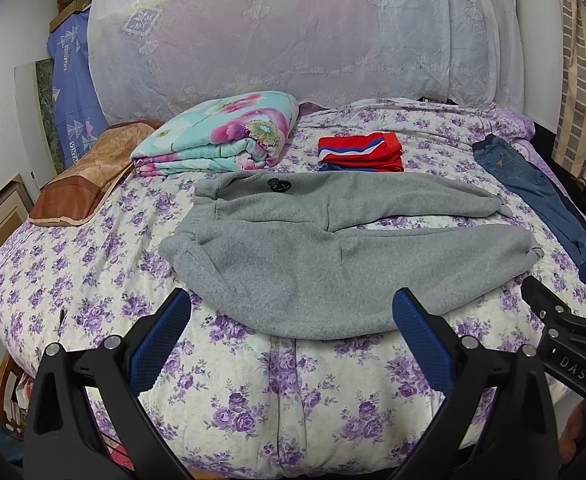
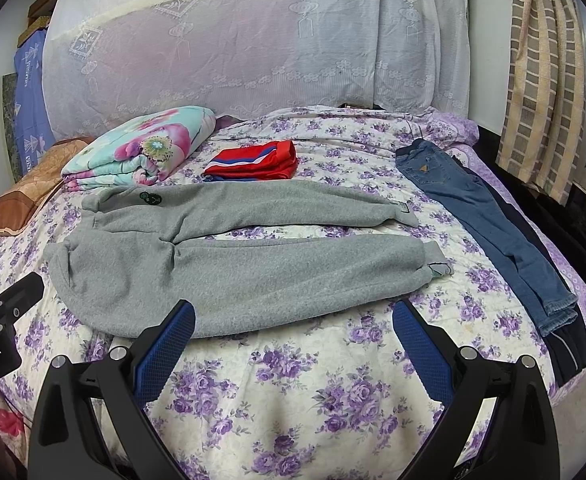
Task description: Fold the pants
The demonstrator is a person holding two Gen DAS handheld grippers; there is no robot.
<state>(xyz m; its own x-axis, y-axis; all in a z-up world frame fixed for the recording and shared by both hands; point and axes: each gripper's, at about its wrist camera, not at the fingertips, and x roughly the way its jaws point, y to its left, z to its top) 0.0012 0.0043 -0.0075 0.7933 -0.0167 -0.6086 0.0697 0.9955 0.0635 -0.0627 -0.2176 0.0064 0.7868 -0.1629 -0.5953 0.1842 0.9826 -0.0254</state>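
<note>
Bedroom, bed (image 1: 93,288) with purple-flower quilt, lace curtain (image 1: 293,32) behind. Far left: brown pillow (image 1: 89,176), then folded floral blanket (image 1: 221,136) beside it. Grey sweatpants (image 1: 293,248) lie flat across the middle, waistband to the left, both legs running right with a strip of quilt showing between them, unfolded. Folded red shorts (image 1: 361,152) sit just behind the pants. Jeans (image 2: 489,220) lie along the right edge on a dark garment. Left gripper (image 1: 293,356) hovers at the near edge, jaws spread wide, nothing between them. Right gripper (image 2: 293,360) likewise: jaws wide apart, holding nothing, just short of the near pant leg.
</note>
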